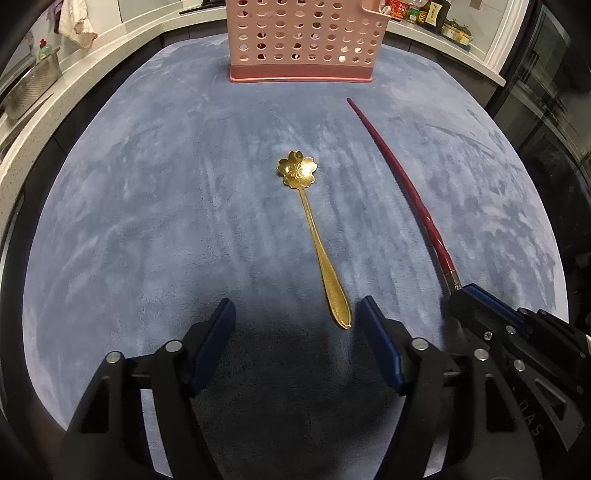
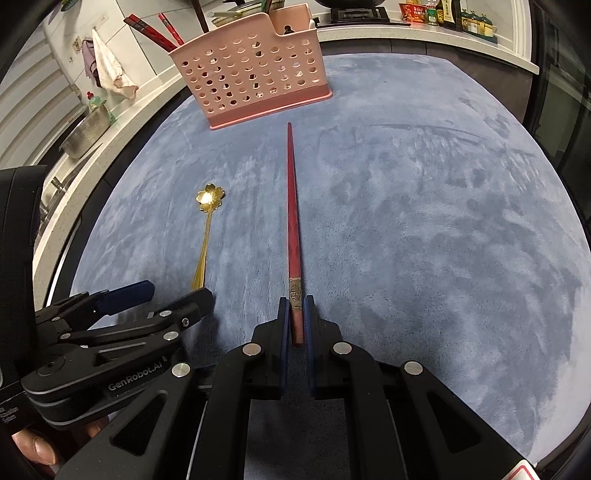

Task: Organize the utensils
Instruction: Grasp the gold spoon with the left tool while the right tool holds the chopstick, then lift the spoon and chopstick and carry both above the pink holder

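Note:
A gold spoon [image 1: 314, 236] with a flower-shaped bowl lies on the blue cloth, handle end toward me; it also shows in the right wrist view [image 2: 205, 236]. My left gripper [image 1: 297, 314] is open and empty, its fingers either side of the handle tip, not touching it. A red chopstick [image 2: 293, 206] lies on the cloth pointing at the pink perforated utensil basket [image 2: 251, 74]. My right gripper [image 2: 295, 314] is shut on the chopstick's decorated end. In the left wrist view the chopstick [image 1: 399, 177] runs to the right gripper [image 1: 461, 291], and the basket [image 1: 303, 40] stands at the far edge.
The blue cloth [image 1: 147, 221] covers the table. Red chopsticks [image 2: 155, 31] stand in the basket. A metal colander [image 2: 86, 131] and a hanging towel [image 2: 110, 70] are on the counter at left. Bottles [image 2: 436, 13] stand at the back right.

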Demonstrator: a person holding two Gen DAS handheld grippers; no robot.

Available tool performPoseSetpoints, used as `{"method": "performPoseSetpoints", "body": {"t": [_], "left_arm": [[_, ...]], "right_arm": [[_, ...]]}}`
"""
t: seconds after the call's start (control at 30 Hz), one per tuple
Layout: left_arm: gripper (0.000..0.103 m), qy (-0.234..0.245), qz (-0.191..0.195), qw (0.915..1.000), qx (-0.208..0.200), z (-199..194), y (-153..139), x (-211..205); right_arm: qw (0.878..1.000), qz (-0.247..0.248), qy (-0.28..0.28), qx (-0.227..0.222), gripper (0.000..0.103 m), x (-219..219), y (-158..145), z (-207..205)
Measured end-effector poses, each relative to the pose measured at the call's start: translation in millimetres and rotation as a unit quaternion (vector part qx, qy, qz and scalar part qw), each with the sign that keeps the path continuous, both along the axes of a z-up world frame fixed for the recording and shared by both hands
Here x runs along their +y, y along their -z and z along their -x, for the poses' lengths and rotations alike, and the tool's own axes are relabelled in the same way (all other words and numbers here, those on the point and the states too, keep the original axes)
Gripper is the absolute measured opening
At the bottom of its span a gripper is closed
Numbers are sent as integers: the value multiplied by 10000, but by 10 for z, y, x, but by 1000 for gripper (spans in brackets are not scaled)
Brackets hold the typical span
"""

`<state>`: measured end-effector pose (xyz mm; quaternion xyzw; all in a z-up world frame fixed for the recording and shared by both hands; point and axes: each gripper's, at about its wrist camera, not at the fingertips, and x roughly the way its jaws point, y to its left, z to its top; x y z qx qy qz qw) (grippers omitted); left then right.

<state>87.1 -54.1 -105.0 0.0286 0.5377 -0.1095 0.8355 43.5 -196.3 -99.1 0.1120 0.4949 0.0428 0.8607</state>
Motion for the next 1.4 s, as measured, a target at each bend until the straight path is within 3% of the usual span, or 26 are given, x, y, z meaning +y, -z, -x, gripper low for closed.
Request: {"method": "performPoseSetpoints", "body": {"t": [0.13, 0.43, 0.63, 0.87, 1.0, 1.4], "left_arm": [[56, 2, -12, 10000, -34, 3, 5, 5], [11, 188, -58, 9997, -133, 28, -19, -21], [11, 176, 70, 9997, -134, 37, -70, 16], [9, 119, 179, 9986, -475, 58, -358, 51], [1, 75, 299, 9970, -710, 39, -575, 94], [1, -145, 693, 9905, -1175, -111, -1176, 293]], "right_arm": [[10000, 2, -7, 20, 8, 11, 10, 1], [10000, 13, -60, 38, 8, 39, 18, 7], [10000, -4, -81, -13, 7, 39, -2, 20], [9998, -62, -51, -169, 7, 11, -126, 51], [9993, -160, 20, -324, 7, -34, -276, 51], [9942, -268, 179, -1025, 7, -178, -914, -34]]}}
